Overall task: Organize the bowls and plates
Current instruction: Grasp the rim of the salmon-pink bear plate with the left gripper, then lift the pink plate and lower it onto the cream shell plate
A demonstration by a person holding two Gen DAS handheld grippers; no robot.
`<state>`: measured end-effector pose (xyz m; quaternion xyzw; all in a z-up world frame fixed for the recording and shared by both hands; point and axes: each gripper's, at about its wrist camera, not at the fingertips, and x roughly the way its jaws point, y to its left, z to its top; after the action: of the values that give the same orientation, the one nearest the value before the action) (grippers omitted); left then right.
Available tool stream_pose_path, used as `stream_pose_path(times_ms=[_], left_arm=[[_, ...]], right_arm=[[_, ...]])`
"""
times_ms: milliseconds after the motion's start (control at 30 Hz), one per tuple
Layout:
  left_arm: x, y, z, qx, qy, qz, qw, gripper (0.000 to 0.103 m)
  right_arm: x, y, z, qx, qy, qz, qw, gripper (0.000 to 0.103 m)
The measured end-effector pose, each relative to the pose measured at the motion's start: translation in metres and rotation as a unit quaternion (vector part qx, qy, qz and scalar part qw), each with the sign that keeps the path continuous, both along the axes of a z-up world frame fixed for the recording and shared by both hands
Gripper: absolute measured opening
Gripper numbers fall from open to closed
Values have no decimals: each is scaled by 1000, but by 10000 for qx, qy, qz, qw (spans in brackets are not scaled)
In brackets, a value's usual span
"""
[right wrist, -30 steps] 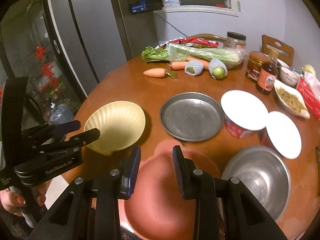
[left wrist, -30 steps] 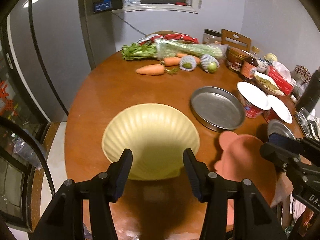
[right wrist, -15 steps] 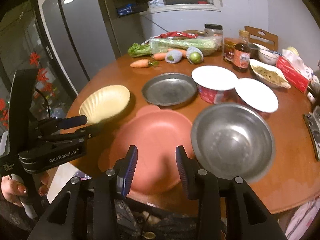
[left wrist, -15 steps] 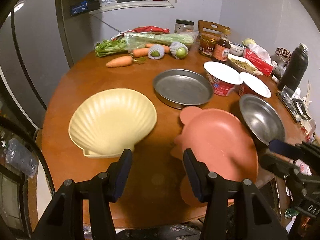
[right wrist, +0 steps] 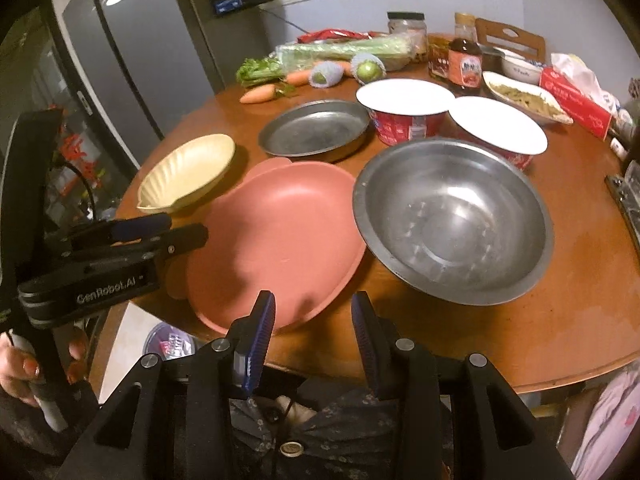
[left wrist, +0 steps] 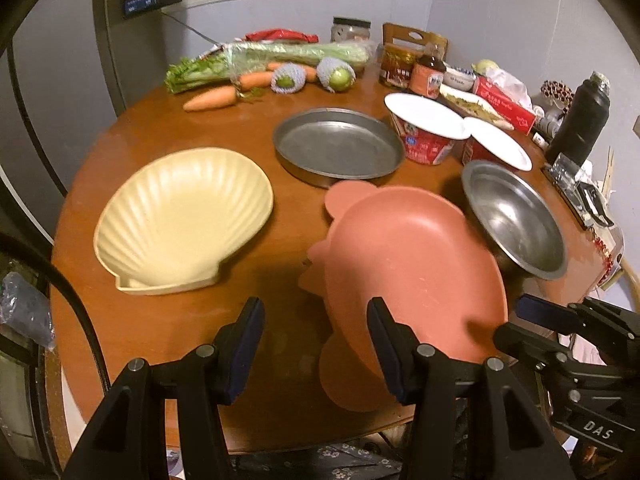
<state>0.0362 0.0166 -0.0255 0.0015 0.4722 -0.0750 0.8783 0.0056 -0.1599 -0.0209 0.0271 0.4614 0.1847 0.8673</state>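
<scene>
A cream shell-shaped dish (left wrist: 184, 216) (right wrist: 190, 170) lies on the round wooden table (left wrist: 160, 320) at the left. A pink bear-shaped plate (left wrist: 412, 264) (right wrist: 276, 232) lies at the front edge, leaning on a steel bowl (left wrist: 514, 216) (right wrist: 452, 216). A flat steel pan (left wrist: 338, 146) (right wrist: 314, 130) sits behind them. My left gripper (left wrist: 316, 338) is open and empty above the table's front edge, between the shell dish and the pink plate. My right gripper (right wrist: 314, 326) is open and empty just in front of the pink plate's near rim.
Two red cup-noodle tubs with white lids (left wrist: 426, 128) (right wrist: 496, 128) stand behind the steel bowl. Carrots, celery and wrapped fruit (left wrist: 280, 68) lie at the back, with jars, a sauce bottle (right wrist: 464, 64), a tissue box (right wrist: 576, 100) and a black flask (left wrist: 580, 120) at the right.
Both grippers have pulled back from the table toward its front edge. The left gripper has drawn away from the shell dish and swung right. The dishes have not moved.
</scene>
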Motion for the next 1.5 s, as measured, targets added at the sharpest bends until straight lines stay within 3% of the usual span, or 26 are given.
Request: stream_pose_path(times_ms=[233,400,533,867,1167,1500], left_arm=[[9,-3,-9,-132,141,-15,9998,53],[15,0,-16,-513,250,-40,9984,52],[15,-3,-16,-533,233,-116,9982,40],[7,15,5,-252,-87,84,9996,40],[13,75,29,-43,-380,733,9966,40],[41,122,24,94,-189,1100,9937,40]], right_arm=[[15,3,-9,72,1,-79,9999,40],[24,8,-15,-99,-49,-66,9999,31],[26,10,-17,-83,-62,-13,9999,25],[18,30,0,-136,-312,205,9992,24],[36,86,23,79,-554,589,9967,25],[70,148,24,183,-363,836,9957,26]])
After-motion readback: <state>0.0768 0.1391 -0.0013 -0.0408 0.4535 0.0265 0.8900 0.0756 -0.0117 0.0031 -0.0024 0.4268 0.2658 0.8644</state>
